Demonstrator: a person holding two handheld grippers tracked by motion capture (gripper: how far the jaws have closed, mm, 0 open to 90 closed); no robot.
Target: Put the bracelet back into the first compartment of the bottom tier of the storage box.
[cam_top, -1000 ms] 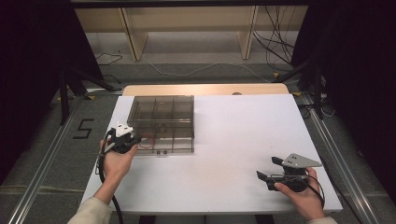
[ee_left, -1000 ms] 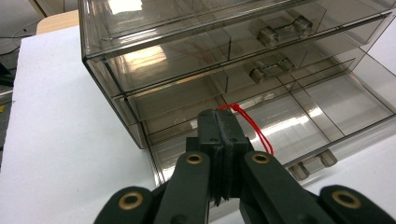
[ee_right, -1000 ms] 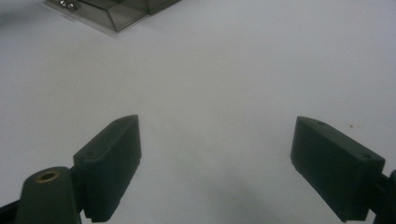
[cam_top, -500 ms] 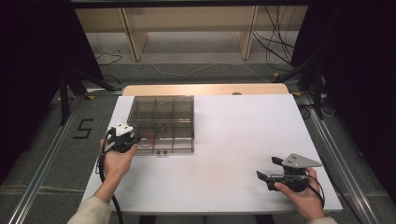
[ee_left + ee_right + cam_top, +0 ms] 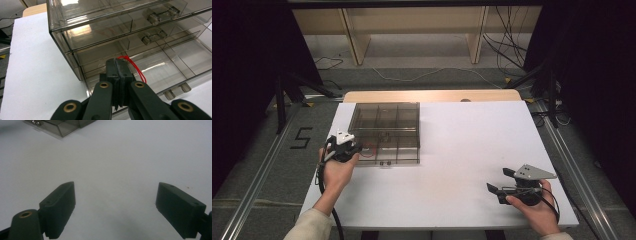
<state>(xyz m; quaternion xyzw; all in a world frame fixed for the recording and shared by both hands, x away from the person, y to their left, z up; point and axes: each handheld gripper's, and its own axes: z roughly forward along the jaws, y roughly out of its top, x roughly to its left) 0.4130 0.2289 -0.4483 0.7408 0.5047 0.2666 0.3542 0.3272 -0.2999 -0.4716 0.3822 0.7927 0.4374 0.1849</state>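
White tabletop under dim studio light, with a wooden bench and loose cables on the grey floor behind it.

At the centre of the work, the left gripper has its jaws pressed fully together, pinching a thin red loop that curls out from between the pads toward two o'clock in the left gripper view. The gripper sits at the near left corner of a smoky clear plastic organiser box, its tips just over the open front compartments; the box's dividers and clear clasps lie beyond the jaws at twelve to two o'clock. The box itself rests on the left half of the table, at about ten o'clock from the table's middle.

Well apart, at roughly four o'clock on the table, the right gripper rests in the person's hand with its jaws spread wide and nothing between them, pointing left across bare white surface. In the right gripper view, a corner of the box shows at eleven o'clock.
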